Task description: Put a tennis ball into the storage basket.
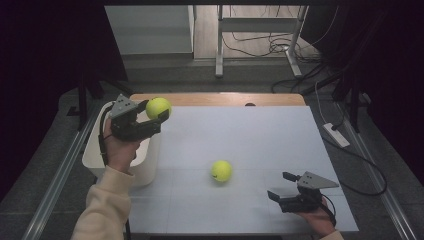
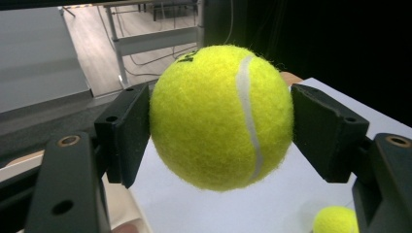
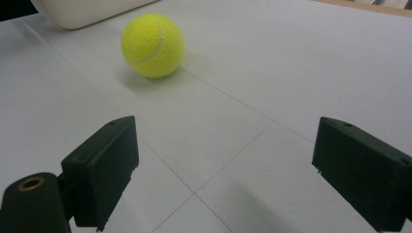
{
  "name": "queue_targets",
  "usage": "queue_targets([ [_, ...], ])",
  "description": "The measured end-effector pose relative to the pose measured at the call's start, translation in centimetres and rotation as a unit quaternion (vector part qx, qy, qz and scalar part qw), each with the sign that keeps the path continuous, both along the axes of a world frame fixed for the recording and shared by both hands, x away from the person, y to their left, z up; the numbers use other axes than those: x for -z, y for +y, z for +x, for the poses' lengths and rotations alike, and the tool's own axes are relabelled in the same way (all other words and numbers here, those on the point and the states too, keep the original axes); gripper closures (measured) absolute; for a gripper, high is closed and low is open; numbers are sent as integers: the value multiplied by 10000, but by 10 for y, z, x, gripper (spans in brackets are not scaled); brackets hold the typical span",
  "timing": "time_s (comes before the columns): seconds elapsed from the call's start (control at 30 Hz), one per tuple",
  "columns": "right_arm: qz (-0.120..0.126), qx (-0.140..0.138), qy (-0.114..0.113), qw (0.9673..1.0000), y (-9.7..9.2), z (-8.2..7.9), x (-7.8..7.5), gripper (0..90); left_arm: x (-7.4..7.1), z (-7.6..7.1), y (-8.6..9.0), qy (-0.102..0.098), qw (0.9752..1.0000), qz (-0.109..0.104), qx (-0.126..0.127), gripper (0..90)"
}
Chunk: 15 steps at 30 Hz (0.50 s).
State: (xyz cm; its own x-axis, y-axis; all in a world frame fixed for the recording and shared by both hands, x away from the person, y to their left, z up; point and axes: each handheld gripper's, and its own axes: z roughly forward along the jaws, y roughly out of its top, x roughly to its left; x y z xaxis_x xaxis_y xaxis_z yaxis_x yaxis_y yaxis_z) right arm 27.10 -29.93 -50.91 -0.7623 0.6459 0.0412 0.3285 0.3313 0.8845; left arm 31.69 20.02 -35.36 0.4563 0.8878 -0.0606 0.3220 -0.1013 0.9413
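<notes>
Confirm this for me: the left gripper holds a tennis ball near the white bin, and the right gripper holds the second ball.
Wrong about the right gripper: the right gripper view shows its jaws open and empty, with the second ball lying on the table ahead. The left gripper does hold a tennis ball near the white bin.

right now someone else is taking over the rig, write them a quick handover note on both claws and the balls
Left claw: shut on a tennis ball, held in the air near the white bin at the table's left edge.
Right claw: open and holding nothing, low over the white table at its right front.
Second tennis ball: lying on the table, apart from the right claw.
Done: one ball picked up.
Left, probably: drop it in the bin, then fetch the second ball.
</notes>
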Motion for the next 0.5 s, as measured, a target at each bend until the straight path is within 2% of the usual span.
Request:
queue_targets([
  [0.5, 5, -2, -5, 10000, 0, 0, 0, 98, 7, 9, 19, 125, 9994, 2, -332, 272],
])
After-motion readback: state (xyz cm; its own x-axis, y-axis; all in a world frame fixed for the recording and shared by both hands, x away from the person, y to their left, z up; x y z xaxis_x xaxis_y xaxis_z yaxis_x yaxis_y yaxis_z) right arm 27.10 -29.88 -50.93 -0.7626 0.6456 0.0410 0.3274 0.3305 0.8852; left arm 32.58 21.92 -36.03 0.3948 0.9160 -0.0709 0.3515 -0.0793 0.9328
